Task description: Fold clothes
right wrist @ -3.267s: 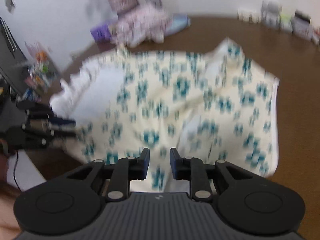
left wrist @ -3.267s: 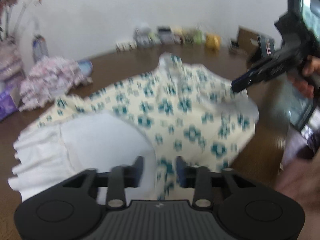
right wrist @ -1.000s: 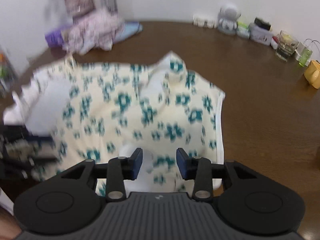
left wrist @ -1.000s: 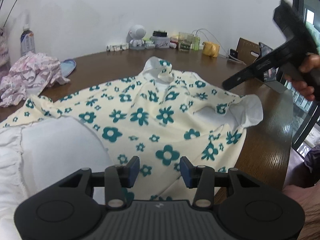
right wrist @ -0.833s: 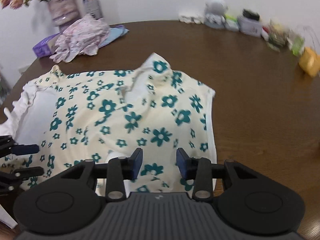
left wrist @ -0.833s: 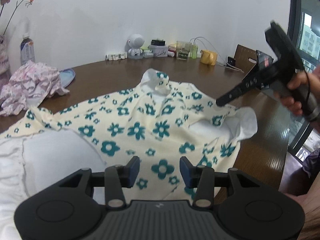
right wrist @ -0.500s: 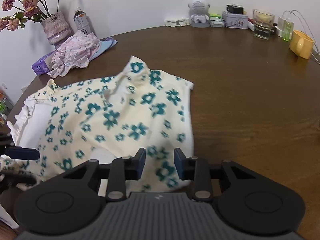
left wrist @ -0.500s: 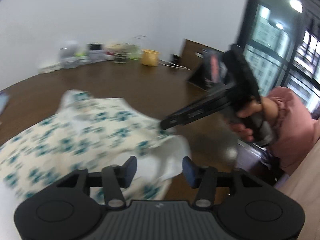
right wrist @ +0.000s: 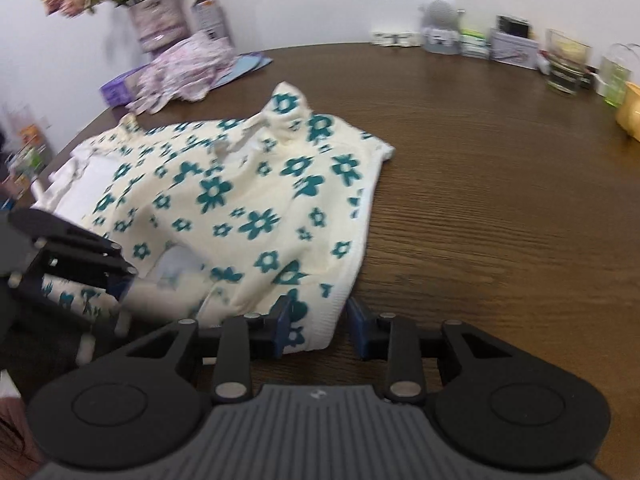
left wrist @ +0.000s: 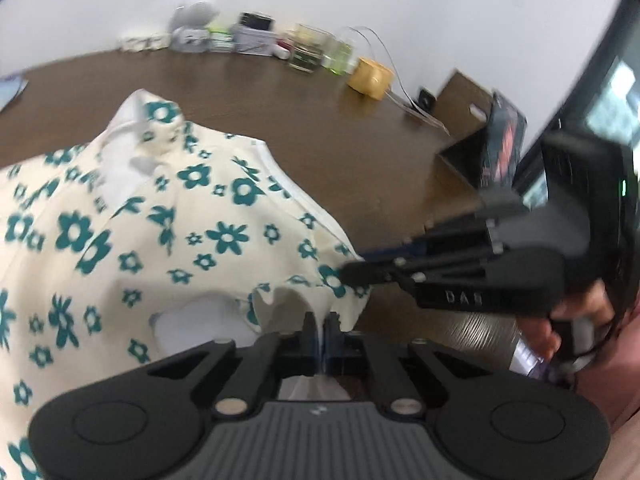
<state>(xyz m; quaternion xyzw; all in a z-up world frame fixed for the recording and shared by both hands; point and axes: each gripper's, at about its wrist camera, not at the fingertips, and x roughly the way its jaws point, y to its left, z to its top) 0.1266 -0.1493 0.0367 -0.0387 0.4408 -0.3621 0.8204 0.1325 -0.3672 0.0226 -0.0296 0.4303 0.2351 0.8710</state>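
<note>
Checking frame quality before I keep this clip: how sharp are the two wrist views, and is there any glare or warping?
Left wrist view: motion-smeared, the cream shirt with teal flowers and the right claw soft; bright window at the right edge. Right wrist view: moderately blurred, worst at the left edge around the left claw; brown wooden table grain fairly crisp. Both show fisheye bending and dark corners.

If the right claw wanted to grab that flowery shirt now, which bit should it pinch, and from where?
Probably the white ribbed hem corner of the flowery shirt, approached from the table's near edge. That corner lies between the open fingers of the right gripper, thin and flat on the wood. The left gripper is already shut on the neighbouring edge.
</note>
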